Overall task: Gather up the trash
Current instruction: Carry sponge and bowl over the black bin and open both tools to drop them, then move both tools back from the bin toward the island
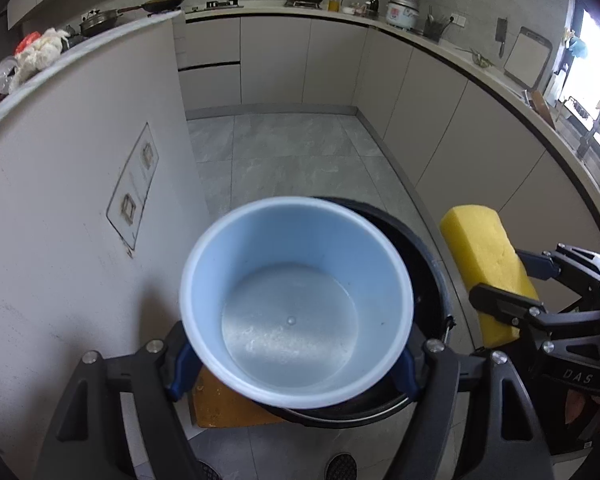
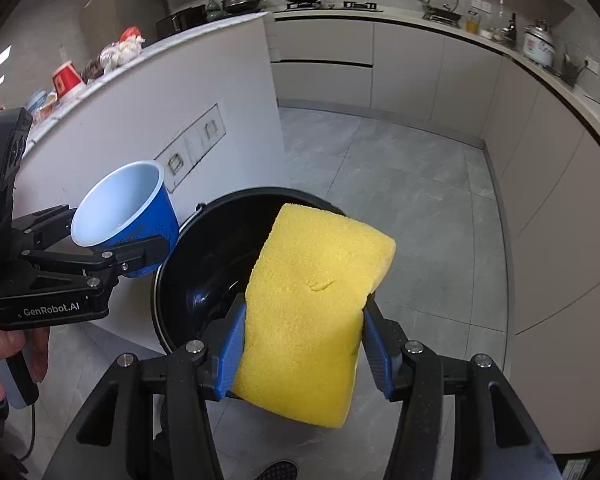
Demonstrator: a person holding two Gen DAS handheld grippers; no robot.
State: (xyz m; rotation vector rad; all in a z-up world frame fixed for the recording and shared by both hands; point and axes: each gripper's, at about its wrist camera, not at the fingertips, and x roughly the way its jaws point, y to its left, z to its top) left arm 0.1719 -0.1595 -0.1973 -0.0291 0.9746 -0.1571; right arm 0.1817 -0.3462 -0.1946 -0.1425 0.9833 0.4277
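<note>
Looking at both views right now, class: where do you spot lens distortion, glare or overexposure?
Left wrist view: the fisheye bends the long kitchen counter into an arc, and the window is blown out white. Right wrist view: the white island wall bows, and a highlight glints inside the glossy black round bin.

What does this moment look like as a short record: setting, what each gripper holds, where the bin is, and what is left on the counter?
setting: kitchen, grey tiled floor
left gripper: shut on blue paper cup, which is empty, mouth toward the camera
right gripper: shut on yellow sponge
black trash bin: open, on the floor below both items
counter: red paper cup and crumpled white tissue remain
drop status: neither item released yet
</note>
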